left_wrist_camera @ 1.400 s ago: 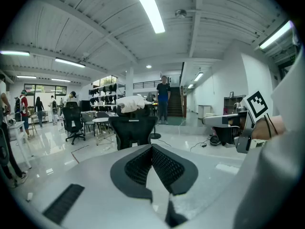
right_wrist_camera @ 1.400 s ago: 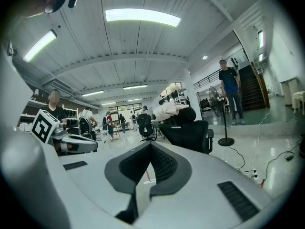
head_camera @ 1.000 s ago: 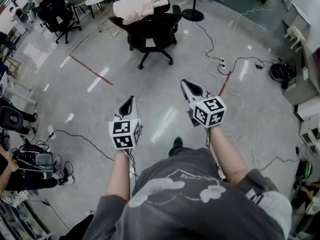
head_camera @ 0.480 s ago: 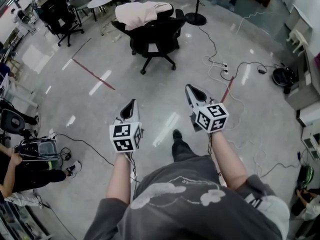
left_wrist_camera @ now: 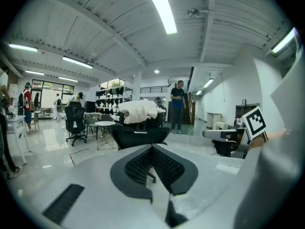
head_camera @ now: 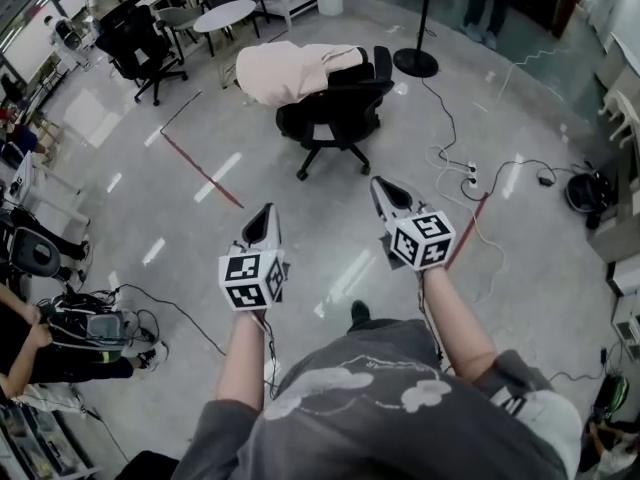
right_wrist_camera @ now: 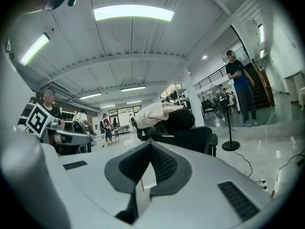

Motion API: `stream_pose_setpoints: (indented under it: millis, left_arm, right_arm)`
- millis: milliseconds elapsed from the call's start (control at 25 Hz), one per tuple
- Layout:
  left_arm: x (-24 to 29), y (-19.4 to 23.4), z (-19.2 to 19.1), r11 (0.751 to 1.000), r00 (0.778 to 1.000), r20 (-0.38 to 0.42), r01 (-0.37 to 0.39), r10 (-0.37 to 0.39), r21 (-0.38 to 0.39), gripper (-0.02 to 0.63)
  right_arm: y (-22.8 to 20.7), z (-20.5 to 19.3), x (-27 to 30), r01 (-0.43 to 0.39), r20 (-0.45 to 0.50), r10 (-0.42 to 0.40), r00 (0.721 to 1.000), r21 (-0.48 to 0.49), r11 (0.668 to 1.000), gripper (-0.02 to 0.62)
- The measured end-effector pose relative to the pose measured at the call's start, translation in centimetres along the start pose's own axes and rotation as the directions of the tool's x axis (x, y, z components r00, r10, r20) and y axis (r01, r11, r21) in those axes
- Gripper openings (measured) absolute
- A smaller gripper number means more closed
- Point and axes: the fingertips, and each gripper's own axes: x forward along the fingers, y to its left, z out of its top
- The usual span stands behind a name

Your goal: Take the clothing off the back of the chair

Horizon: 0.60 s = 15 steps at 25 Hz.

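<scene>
Head view: the clothing [head_camera: 290, 71], a pale cream garment, lies draped over the top of the back of the black office chair [head_camera: 335, 118]. The chair stands on the floor [head_camera: 200, 298], well ahead of me. I judge the garment stays put because it is folded over the back's upper edge, with its weight hanging on both sides.

Its long axis runs along that edge, left to right. The bulkier end spills past the chair's left side, and a narrower end points towards the chair's right side, by the headrest.

My left hand-held gripper [head_camera: 265, 213] and right hand-held gripper [head_camera: 383, 184] are both well short of the chair. Their tips aim towards it, the left in line with the garment's bulky end. Each has its jaws closed together on nothing. That fits the approach, I think, since nothing is within reach to grasp. They will have to open before I take the cloth.
</scene>
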Motion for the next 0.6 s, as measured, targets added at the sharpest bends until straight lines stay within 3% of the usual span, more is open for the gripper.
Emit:
stream_pose_setpoints:
  millis: [360,600]
  left_arm:
    - [7.5,-0.8,3.7,0.996,1.0,-0.01,0.029,-0.03,-0.085,0.005]
    - [10.5,-0.5,5.8,0.987,0.995,-0.009,0.095,-0.097,-0.13,0.14]
  right_arm:
    - [-5.9,1.7,4.1,-0.047,-0.022,0.047,0.999,0.005,0.999,-0.006]
    - [-7.4,1.8,6.5,-0.051,-0.033,0.052,0.998,0.018,0.999,-0.006]
